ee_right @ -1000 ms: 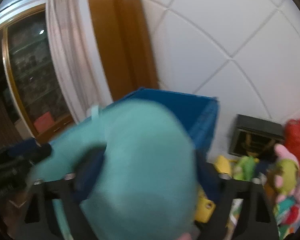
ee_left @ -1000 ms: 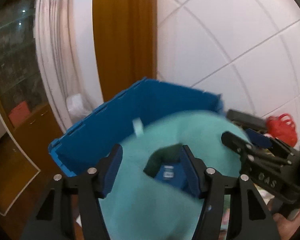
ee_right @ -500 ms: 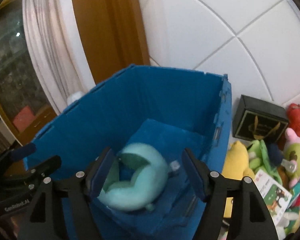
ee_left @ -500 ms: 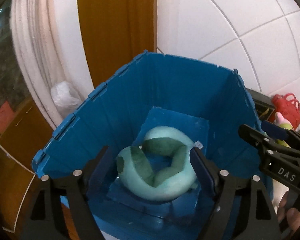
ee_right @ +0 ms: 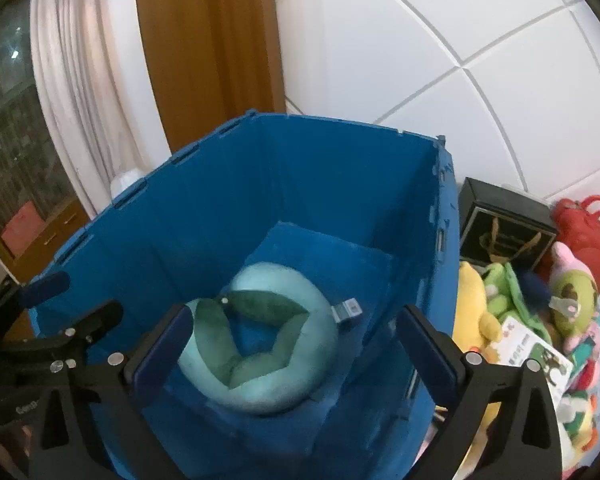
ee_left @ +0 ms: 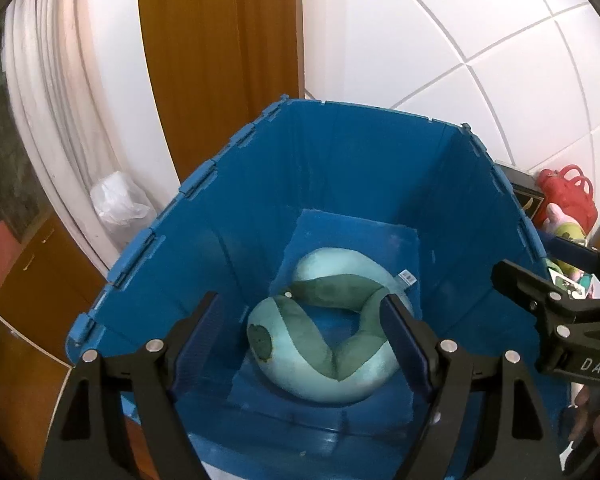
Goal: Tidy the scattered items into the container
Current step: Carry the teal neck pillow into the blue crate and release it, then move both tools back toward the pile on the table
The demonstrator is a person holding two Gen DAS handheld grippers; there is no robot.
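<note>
Neck pillow (ee_left: 324, 340), teal with darker green inner panels, lies curled on the floor of the blue container (ee_left: 236, 208), white tag at its far right. Left claw (ee_left: 300, 340) hangs released above the near rim, nothing between its pads. Right claw (ee_right: 296, 344) likewise released; its jaws have just been opening, empty, pillow far below them. Right of the container: black box (ee_right: 500, 232), red bag (ee_right: 588, 236), heap of plush toys (ee_right: 520, 304).

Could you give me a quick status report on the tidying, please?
Both hand-held grippers open, jaws just widened, empty. Neck pillow lies in blue bin. Plush toys wait outside.
</note>
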